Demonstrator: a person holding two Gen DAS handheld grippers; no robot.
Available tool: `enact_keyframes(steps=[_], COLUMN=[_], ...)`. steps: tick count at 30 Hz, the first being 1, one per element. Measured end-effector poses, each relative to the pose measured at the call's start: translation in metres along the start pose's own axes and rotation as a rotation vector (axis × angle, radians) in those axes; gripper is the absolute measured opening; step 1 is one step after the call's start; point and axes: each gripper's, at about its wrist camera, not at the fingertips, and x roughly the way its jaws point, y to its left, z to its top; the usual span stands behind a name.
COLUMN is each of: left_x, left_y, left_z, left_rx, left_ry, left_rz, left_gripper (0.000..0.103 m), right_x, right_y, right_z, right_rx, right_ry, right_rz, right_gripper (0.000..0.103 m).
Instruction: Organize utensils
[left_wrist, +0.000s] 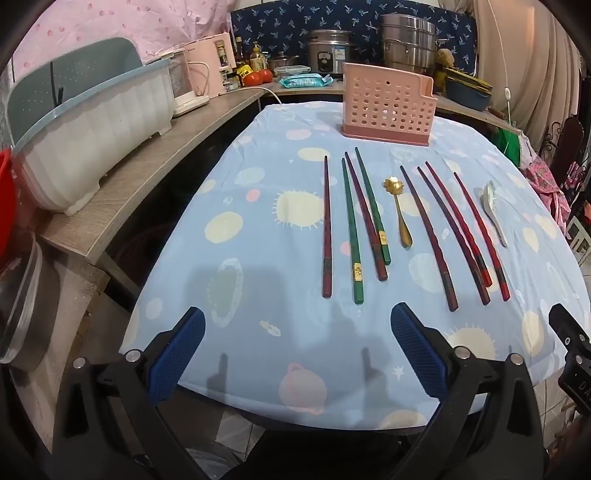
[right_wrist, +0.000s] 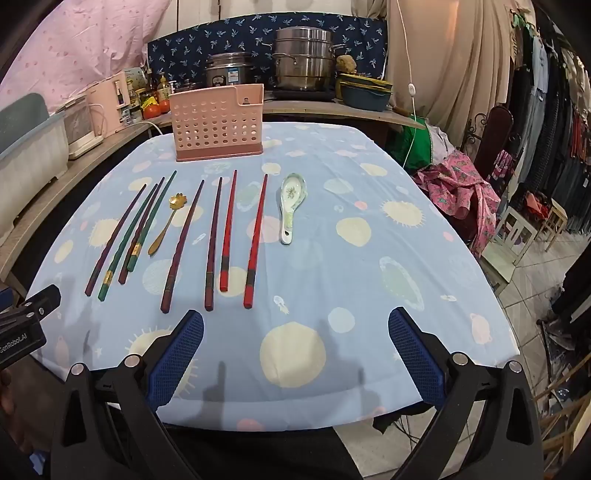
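Note:
Several chopsticks lie side by side on the blue patterned tablecloth: dark red, green and red ones. A gold spoon lies among them, also in the right wrist view. A white ceramic spoon lies at the right end, also in the left wrist view. A pink perforated utensil holder stands behind them, also in the right wrist view. My left gripper and right gripper are open and empty, hovering at the table's near edge.
A wooden counter on the left carries a white dish basin and a pink appliance. Steel pots stand behind the table. Clothes and a chair are at the right.

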Motion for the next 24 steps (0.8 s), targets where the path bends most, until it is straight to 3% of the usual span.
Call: enact_keyframes(steps=[24], left_x=[0.0031], left_y=[0.0029], left_z=[0.0002], left_rx=[0.0], left_ry=[0.001], left_rz=[0.003], left_gripper=[0.096], right_x=[-0.001], right_y=[-0.0002], right_z=[-0.0003], right_rx=[0.002], right_ry=[0.002], right_rz=[0.003], right_gripper=[0.096])
